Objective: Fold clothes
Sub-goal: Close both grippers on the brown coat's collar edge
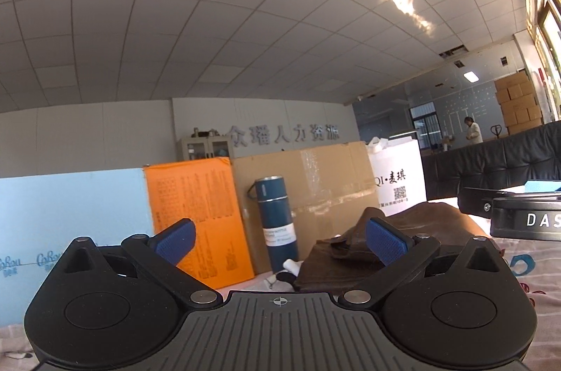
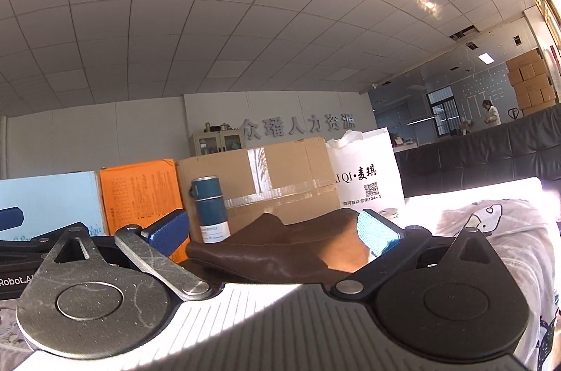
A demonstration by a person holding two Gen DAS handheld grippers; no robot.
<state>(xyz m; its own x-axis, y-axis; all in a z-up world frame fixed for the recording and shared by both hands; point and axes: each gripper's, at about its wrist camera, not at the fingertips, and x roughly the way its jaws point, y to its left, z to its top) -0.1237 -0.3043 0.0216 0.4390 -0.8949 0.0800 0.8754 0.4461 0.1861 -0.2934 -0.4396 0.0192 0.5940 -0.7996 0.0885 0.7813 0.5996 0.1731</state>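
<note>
A: How do the claws stand?
B: Left claw (image 1: 280, 243) has its blue pads spread wide, holding nothing. Right claw (image 2: 273, 236) is spread apart too, empty.
A: And the clothing?
B: A brown garment (image 2: 280, 248) lies crumpled on the patterned sheet (image 2: 491, 230), just beyond both claws, nearer the right one.
A: Farther out?
B: A blue flask (image 1: 275, 220) stands left of it, against a cardboard box (image 1: 315, 181); an orange box (image 1: 196, 213) sits farther left.
</note>
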